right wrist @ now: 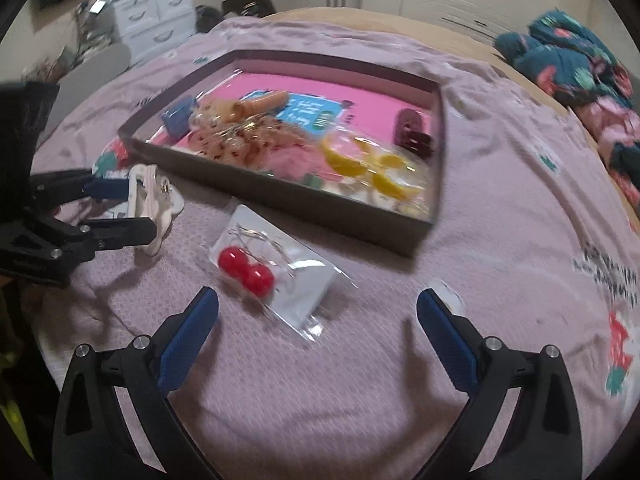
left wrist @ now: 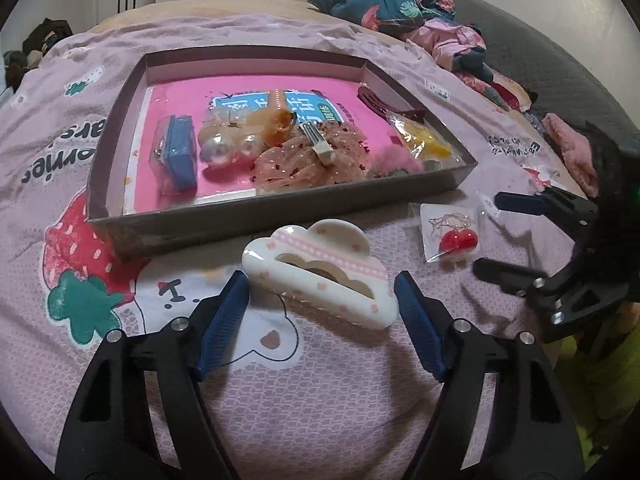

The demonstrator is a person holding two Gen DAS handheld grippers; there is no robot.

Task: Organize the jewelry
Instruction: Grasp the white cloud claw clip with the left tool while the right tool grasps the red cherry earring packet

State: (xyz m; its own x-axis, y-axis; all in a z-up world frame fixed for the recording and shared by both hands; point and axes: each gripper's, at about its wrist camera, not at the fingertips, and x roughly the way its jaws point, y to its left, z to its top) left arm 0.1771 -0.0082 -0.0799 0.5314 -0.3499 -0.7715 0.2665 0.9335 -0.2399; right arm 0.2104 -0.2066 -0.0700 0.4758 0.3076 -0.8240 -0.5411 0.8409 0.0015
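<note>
Left gripper (left wrist: 322, 296): black arms, blue pads, pitched downward, jaws part-closed, pads flanking something, contact not resolvable. Right gripper (right wrist: 318, 306): same build, at left's 3 o'clock, jaws spread wide, nothing between them.

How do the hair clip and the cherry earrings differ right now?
The hair clip is bare, white with pink dots; the cherry earrings are red and sealed in a clear packet. The clip sits between the left gripper's pads; the earrings lie ahead of the open right gripper, untouched. Both rest on the bedspread outside the box.
</note>
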